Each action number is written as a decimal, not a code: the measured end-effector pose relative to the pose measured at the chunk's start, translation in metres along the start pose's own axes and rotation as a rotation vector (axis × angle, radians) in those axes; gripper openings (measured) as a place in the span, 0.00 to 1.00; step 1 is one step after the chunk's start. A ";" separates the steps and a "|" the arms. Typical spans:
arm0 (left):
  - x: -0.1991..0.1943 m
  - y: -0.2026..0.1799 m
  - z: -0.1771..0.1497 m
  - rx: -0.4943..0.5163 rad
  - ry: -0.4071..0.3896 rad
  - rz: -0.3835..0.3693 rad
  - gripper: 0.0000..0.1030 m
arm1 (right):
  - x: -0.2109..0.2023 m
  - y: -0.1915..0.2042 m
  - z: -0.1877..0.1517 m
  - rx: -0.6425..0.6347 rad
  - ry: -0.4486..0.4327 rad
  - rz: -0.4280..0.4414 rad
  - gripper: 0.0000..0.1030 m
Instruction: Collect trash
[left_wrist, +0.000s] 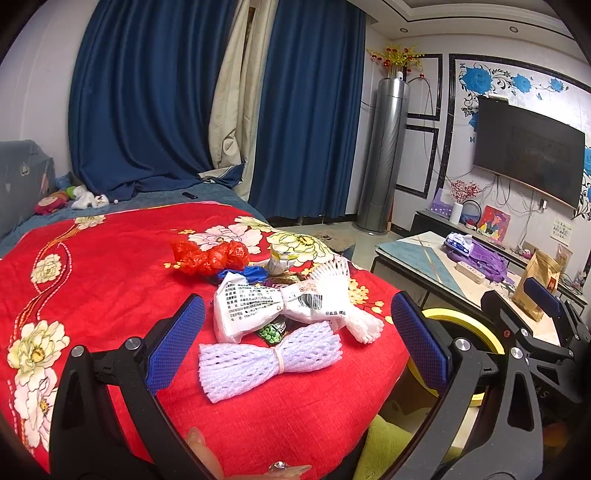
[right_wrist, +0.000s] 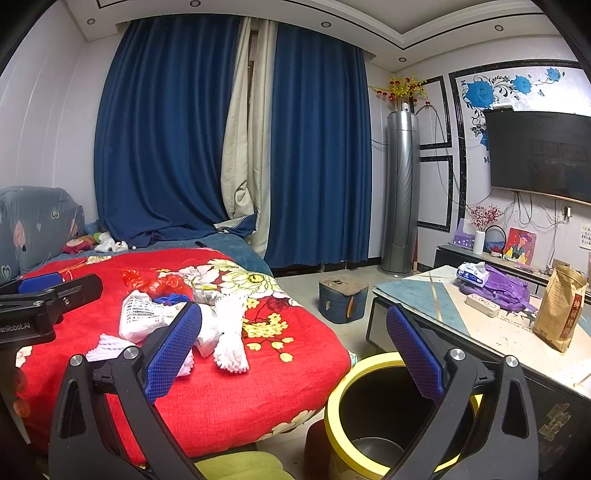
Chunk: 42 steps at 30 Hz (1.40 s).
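Bin (right_wrist: 369, 373) by the bed's corner looks empty, so nothing collected yet by my reading. All trash lies piled on the red bedspread (left_wrist: 110, 288): two foam nets (left_wrist: 266, 360), one white printed wrapper (left_wrist: 258, 306), one red plastic bag (left_wrist: 210, 256), plus smaller scraps I cannot count. Left hand-held gripper (left_wrist: 299, 347) gapes empty over the pile; right hand-held gripper (right_wrist: 295, 354) likewise wide and empty above the bin.

place: you're in a home bedroom/living room | bed: red floral bedspread (left_wrist: 110, 280) | window: blue curtains (right_wrist: 166, 129) floor-length | wall: TV (left_wrist: 528, 155), blue flower decals | corner: tower air conditioner (right_wrist: 400, 192) | low bench (right_wrist: 417, 295) with purple bag, tissue pack | floor: yellow-rimmed bin (right_wrist: 369, 363)
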<state>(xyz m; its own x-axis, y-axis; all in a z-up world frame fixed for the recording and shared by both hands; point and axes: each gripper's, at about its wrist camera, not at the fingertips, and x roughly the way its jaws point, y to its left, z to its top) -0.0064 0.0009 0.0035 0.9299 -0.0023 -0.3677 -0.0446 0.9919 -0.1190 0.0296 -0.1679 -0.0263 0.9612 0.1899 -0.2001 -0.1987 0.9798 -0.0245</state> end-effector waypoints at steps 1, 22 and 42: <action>0.000 0.000 0.000 0.000 -0.001 -0.001 0.90 | 0.000 0.000 0.000 0.000 0.000 -0.001 0.95; -0.001 0.009 0.007 -0.044 0.013 -0.008 0.90 | 0.003 0.014 0.001 -0.059 0.012 0.050 0.95; 0.038 0.083 -0.006 -0.181 0.166 0.068 0.90 | 0.075 0.050 0.001 -0.105 0.222 0.267 0.94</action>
<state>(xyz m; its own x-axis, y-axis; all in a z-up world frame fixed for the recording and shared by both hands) 0.0232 0.0828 -0.0265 0.8505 0.0281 -0.5253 -0.1838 0.9515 -0.2467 0.0917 -0.1050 -0.0411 0.8101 0.4081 -0.4209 -0.4664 0.8836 -0.0409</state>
